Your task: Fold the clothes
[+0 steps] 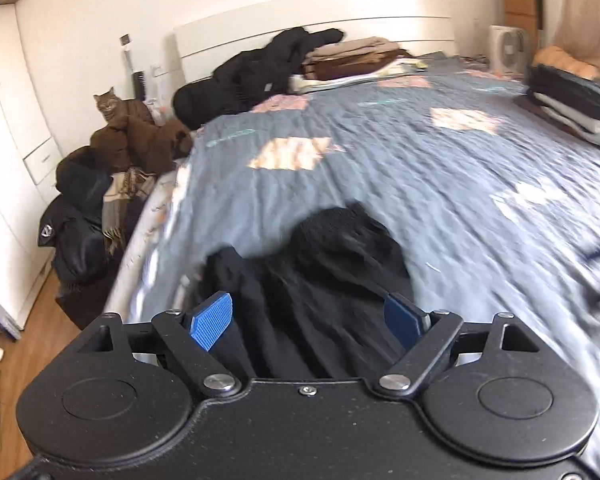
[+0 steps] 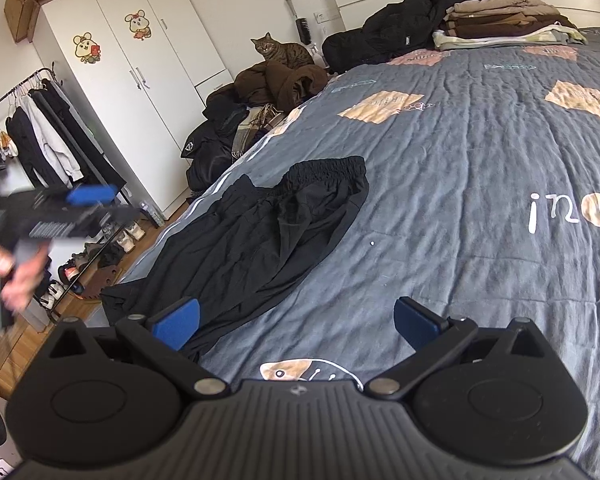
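Black trousers [image 2: 268,232] with an elastic waistband lie spread along the left edge of the grey patterned bedspread [image 2: 460,184], one end hanging over the bed's near corner. My right gripper [image 2: 296,322] is open low over the bedspread. Its left pad [image 2: 178,322] is above the trousers' near edge and nothing sits between the pads. In the left wrist view the trousers [image 1: 332,264] lie below my left gripper [image 1: 308,320], which is open and clear of the cloth. Seen from the right wrist, a hand holds the left gripper [image 2: 88,200], blurred, off the bed's left side.
A cat [image 2: 280,50] sits on a heap of brown and black clothes [image 2: 260,96] beside the bed. A black jacket [image 2: 400,20] and folded stacks [image 2: 508,20] lie by the headboard, with another folded stack [image 1: 576,104] at far right. A clothes rack [image 2: 48,132] and wardrobe [image 2: 140,80] stand on the left.
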`<state>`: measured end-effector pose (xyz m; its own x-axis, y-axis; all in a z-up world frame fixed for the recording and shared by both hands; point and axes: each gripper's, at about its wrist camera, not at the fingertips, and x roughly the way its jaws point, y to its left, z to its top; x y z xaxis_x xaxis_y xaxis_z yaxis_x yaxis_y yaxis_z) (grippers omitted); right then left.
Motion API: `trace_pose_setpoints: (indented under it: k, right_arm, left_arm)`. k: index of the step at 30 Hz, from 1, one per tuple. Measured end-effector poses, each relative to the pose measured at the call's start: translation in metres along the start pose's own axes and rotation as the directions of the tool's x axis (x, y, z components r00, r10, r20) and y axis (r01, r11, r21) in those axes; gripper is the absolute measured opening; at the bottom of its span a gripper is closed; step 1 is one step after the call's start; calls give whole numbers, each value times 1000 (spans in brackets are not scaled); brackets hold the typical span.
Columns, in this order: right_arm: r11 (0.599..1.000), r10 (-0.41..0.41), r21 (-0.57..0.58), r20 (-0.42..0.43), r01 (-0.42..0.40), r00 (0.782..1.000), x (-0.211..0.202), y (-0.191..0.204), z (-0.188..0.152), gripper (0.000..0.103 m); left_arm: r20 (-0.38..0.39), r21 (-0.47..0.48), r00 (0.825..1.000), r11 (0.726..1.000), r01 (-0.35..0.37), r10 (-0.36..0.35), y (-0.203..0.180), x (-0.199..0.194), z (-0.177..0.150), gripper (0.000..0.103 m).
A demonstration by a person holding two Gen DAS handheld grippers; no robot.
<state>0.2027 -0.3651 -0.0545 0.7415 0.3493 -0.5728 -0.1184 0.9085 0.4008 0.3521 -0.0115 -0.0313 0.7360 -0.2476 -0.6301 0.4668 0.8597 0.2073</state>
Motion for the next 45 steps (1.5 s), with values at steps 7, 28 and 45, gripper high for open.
trace_pose_setpoints:
  k: [7, 28, 45]
  right_arm:
    - [1000, -18, 25, -7, 18, 1000, 8, -8, -1, 103]
    - [998, -63, 24, -11, 63, 998, 20, -9, -3, 103]
    - [999, 18, -36, 48, -16, 999, 17, 0, -6, 103]
  left_arm:
    - [-176, -131, 982, 987, -95, 72, 61, 157, 20, 80]
    - [-137, -102, 990, 995, 17, -31, 70, 153, 1, 10]
    - [31, 48, 933, 933, 357, -359, 28, -130, -64, 9]
